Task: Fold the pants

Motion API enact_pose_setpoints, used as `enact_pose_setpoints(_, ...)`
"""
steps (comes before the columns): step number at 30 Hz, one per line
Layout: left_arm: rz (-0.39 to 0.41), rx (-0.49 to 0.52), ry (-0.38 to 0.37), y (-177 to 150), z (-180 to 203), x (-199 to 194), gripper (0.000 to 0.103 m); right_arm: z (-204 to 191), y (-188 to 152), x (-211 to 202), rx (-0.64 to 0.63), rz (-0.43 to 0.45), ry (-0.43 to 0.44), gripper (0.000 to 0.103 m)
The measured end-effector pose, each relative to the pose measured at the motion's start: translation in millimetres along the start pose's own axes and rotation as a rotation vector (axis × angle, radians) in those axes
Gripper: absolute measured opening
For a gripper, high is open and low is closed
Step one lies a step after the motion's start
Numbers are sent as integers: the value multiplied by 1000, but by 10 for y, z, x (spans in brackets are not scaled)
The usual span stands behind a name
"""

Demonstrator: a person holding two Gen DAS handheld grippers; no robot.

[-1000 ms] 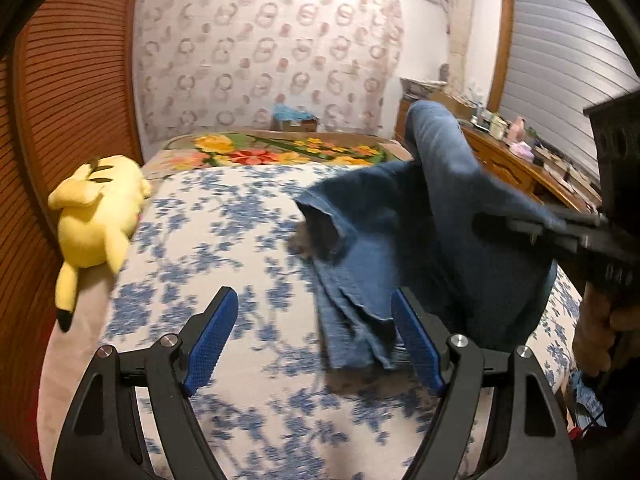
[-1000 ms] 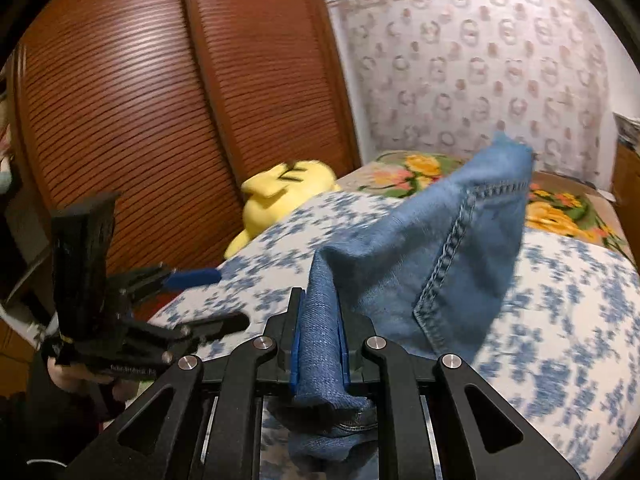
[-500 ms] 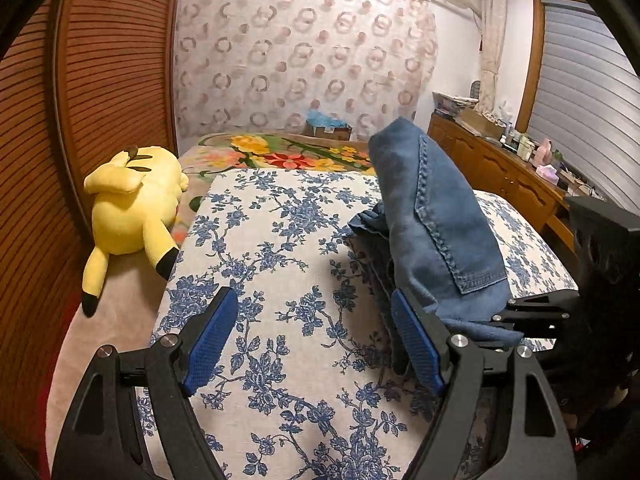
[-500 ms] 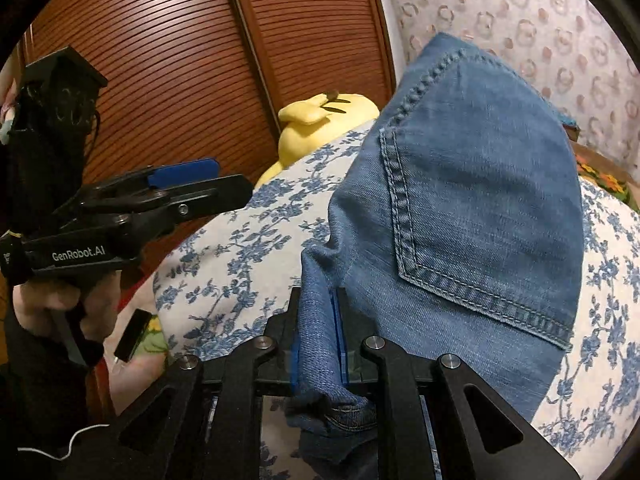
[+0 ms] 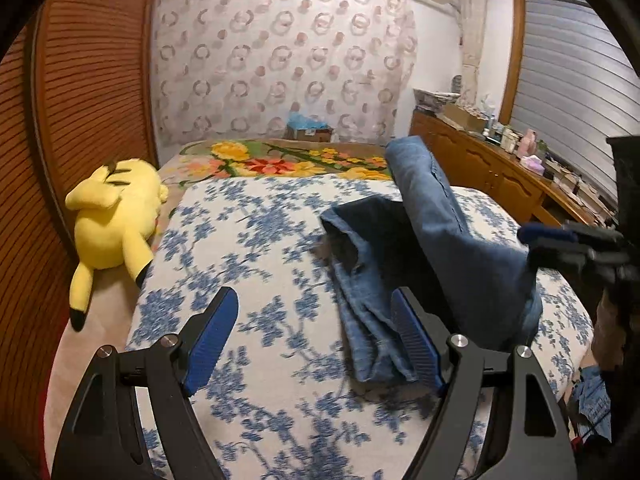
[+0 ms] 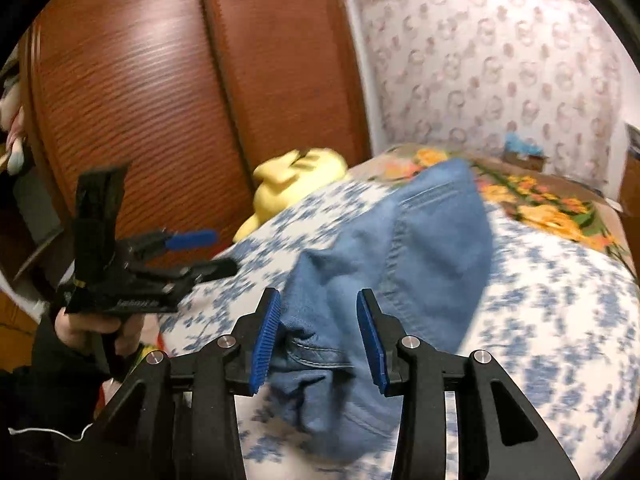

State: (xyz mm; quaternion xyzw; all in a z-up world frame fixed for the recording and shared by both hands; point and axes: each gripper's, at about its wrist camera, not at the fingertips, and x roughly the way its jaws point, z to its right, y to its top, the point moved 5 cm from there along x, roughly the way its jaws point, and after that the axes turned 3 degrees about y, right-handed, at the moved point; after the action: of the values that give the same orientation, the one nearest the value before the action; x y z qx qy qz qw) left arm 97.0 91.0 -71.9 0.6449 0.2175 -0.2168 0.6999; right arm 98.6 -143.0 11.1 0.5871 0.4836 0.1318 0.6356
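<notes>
One pair of blue denim pants, one yellow plush toy, two grippers, and one bed under a blue-flowered white cover: that is the count.

The pants lie on the bed, on the side away from the plush toy, which rests along the bed's other edge against the ribbed wooden wardrobe doors. The denim is partly folded: a flat layer spreads on the cover, its frayed, paler edge toward the bed's near end, and a second layer stands up over it in a rounded hump with a stitched seam running down it. From the right wrist view the hump shows a back panel with curved seams, and the waistband end (bunched and creased) sags toward the bed's near edge.

The right gripper has its blue pads apart, and its jaws have just been opening; the bunched waistband sits between them, the left pad close to the cloth and the right pad clear of it, so nothing is pinched. The left gripper hangs over the bed's near end with its fingers wide apart and empty; its right pad overlaps the pants' near edge in the picture, though I cannot tell whether it touches. A hand in a dark sleeve holds the left gripper.
</notes>
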Motion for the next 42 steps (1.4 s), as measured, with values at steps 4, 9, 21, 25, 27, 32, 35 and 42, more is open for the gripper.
enact_pose_setpoints(4,19,28,-27,104,214,-22,80,326,-27,-185,73,71,-101,41)
enact_pose_setpoints(9,33,66,-56,194,458,-5,80,658,-267,168,201,17,-170,41)
enact_pose_setpoints(21,-70,39,-179,151,712,369,80,580,-249,447,170,-70,-170,41)
enact_pose_setpoints(25,-117,17,-235,69,776,506,59,681,-242,364,164,-73,-183,41)
enact_pose_setpoints(27,-141,25,-254,21,828,561,36,703,-226,343,162,-69,-188,41)
enact_pose_setpoints(32,-98,56,-258,-2,875,338,14,663,-158,375,128,-58,-185,41)
enact_pose_setpoints(35,-45,36,-257,12,799,74,13,659,-45,416,96,-35,-171,41)
enact_pose_setpoints(42,-123,2,-162,-293,448,186,13,527,178,733,33,-23,-145,42)
